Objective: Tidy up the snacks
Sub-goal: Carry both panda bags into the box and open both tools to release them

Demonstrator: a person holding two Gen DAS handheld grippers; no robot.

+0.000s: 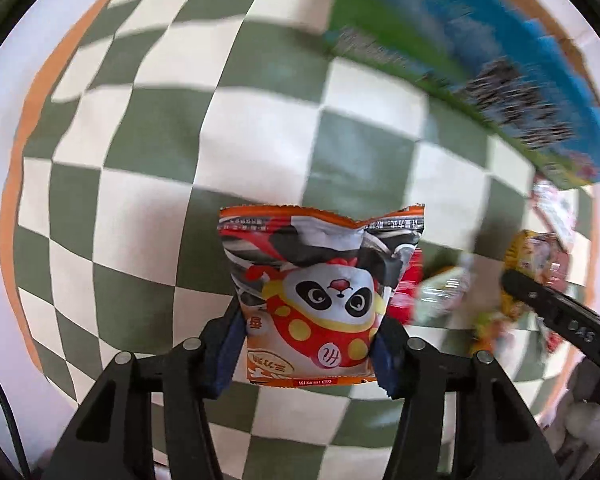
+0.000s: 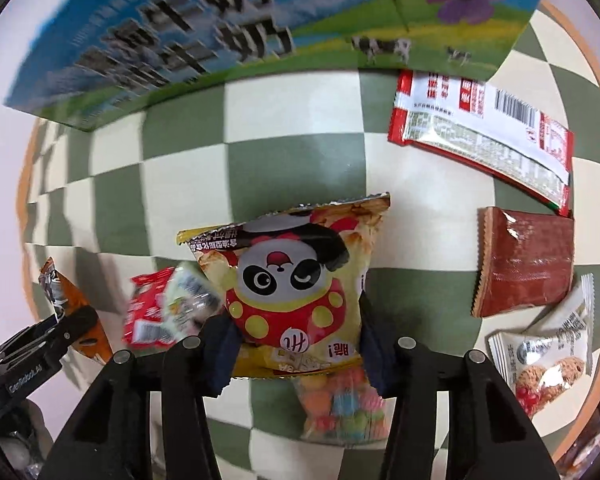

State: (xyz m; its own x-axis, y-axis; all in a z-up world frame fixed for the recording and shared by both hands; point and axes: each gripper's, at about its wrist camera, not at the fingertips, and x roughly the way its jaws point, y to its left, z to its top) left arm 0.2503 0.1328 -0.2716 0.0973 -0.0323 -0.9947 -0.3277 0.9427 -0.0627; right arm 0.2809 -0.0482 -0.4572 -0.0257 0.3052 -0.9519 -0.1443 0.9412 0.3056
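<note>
Left wrist view shows the orange panda bag [image 1: 320,300] clamped between the fingers of the left gripper [image 1: 308,344], above the checkered cloth [image 1: 140,160]. The right gripper [image 2: 296,344] clamps the yellow panda bag [image 2: 300,280], which partly hides a candy bag [image 2: 340,408]. The blue box [image 2: 220,28] is blurred and cut off at the top. Open cloth lies to the left.

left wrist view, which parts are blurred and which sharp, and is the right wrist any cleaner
Left wrist: orange panda bag between the left gripper fingers is sharp; milk box and snack pile smear with motion blur. Right wrist: yellow panda bag and red wrapper crisp, box lettering smeared; both bow the checkered cloth.
</note>
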